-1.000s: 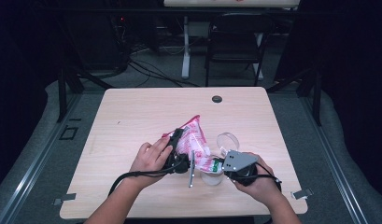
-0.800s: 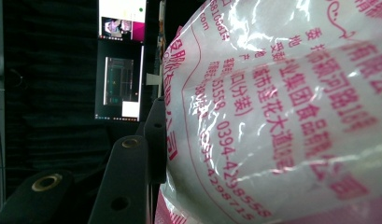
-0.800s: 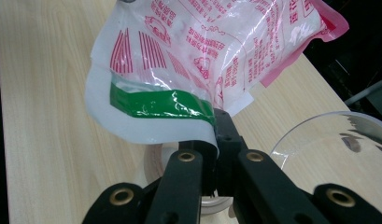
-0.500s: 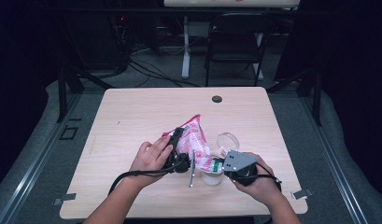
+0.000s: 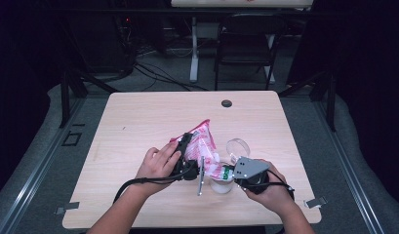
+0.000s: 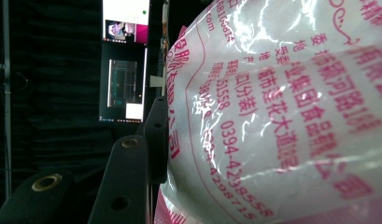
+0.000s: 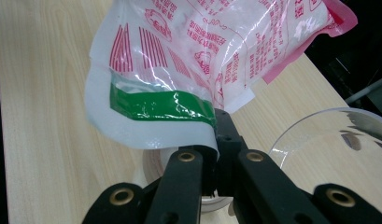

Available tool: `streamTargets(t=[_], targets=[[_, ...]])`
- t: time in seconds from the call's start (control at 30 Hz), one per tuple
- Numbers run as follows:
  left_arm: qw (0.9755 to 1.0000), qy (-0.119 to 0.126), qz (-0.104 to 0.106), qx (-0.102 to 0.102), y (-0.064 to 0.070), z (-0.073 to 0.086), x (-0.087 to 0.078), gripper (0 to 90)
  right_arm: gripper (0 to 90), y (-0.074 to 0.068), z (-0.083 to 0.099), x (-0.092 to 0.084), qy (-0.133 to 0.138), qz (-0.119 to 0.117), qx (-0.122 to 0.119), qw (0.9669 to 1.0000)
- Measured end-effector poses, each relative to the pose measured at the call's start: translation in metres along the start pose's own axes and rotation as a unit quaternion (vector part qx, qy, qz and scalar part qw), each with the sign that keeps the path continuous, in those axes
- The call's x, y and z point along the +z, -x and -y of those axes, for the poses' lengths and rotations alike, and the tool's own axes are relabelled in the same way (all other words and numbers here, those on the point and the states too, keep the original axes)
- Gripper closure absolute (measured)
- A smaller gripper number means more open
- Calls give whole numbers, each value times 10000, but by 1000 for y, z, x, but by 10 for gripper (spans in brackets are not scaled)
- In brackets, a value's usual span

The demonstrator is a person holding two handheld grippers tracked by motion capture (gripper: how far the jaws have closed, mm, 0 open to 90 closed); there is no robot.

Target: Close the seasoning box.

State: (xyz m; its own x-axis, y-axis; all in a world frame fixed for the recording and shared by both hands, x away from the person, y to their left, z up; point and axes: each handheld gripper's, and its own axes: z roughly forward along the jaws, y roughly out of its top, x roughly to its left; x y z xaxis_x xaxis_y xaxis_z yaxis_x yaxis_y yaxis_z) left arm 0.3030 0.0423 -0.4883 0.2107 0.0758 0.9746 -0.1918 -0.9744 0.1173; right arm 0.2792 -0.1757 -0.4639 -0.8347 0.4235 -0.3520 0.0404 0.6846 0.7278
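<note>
The desk (image 5: 138, 122) is pale wood with a small dark round cap (image 5: 227, 103) set near its far edge. A plastic bag (image 5: 199, 146) is held up over the near middle of the desk, between the two hands, tilted with one pink corner pointing up and away.

The bag (image 7: 216, 51) is clear and white with pink-red print and a green band across the corner nearest the right gripper. In the left gripper view its side (image 6: 282, 116) carries rows of red Chinese characters, sideways to the camera, with digit strings among them: "0394-4298555" and, beside it, a second line ending "4298715"; "51558" stands higher up, and ".com" at the top edge. The rest of the writing I cannot make out with certainty.

The left gripper (image 5: 185, 155) has its fingers clamped on the bag's broad side, one black finger (image 6: 156, 135) pressed flat against the film. The right gripper (image 5: 231, 171) has its fingers closed tight on the bag's lower corner, just under the green band.

A clear round container (image 7: 338, 149) stands on the desk just beside the right gripper. A small white cup (image 5: 221, 184) sits below the pinched corner.
</note>
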Motion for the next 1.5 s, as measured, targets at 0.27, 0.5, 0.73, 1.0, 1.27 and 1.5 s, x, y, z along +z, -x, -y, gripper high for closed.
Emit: streamTargets(t=[0.27, 0.5, 0.73, 1.0, 1.27, 1.5], targets=[[10000, 35, -48, 61, 0, -1, 1, 606, 900, 1, 2, 2, -26, -21, 12, 10000], [10000, 39, -30, 27, 0, -1, 1, 607, 900, 0, 3, 4, -46, -30, 17, 10000], [10000, 46, -37, 23, 0, -1, 1, 607, 900, 0, 3, 4, -37, -27, 28, 10000], [10000, 57, -53, 27, 0, -1, 1, 608, 900, 0, 3, 3, -52, -17, 8, 10000], [10000, 53, -55, 28, 0, -1, 1, 608, 900, 0, 3, 4, -26, -27, 21, 10000], [10000, 32, -49, -17, 0, -1, 1, 608, 900, 0, 3, 3, -50, -22, -4, 10000]])
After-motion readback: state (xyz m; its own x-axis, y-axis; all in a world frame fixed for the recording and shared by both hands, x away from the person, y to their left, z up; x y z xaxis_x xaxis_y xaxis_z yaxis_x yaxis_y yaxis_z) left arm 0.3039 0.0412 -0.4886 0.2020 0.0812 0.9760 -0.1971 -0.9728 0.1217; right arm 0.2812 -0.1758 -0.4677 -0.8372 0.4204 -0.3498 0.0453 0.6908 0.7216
